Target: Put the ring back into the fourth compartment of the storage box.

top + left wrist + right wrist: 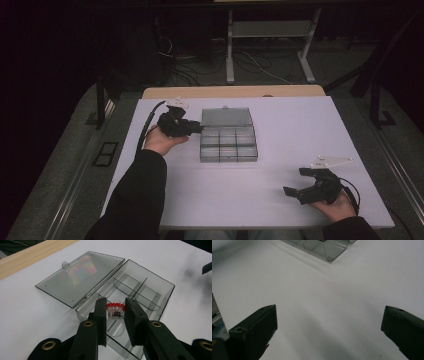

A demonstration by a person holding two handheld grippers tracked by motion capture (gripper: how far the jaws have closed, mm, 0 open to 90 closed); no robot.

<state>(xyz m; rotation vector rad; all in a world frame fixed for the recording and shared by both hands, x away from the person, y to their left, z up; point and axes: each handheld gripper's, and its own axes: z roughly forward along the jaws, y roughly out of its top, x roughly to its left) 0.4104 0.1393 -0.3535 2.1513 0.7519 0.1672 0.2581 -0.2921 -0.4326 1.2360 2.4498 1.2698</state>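
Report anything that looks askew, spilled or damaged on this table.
Nothing stands out. The clear compartment box lies square with its lid folded flat open, undamaged. The left gripper holds a small red-topped part above the box; nothing is spilled.

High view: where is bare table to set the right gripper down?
Bare table stretches between the compartment box and the near edge, and right of the box. Crowded at the box's left end, where the left gripper holds a red-capped part.
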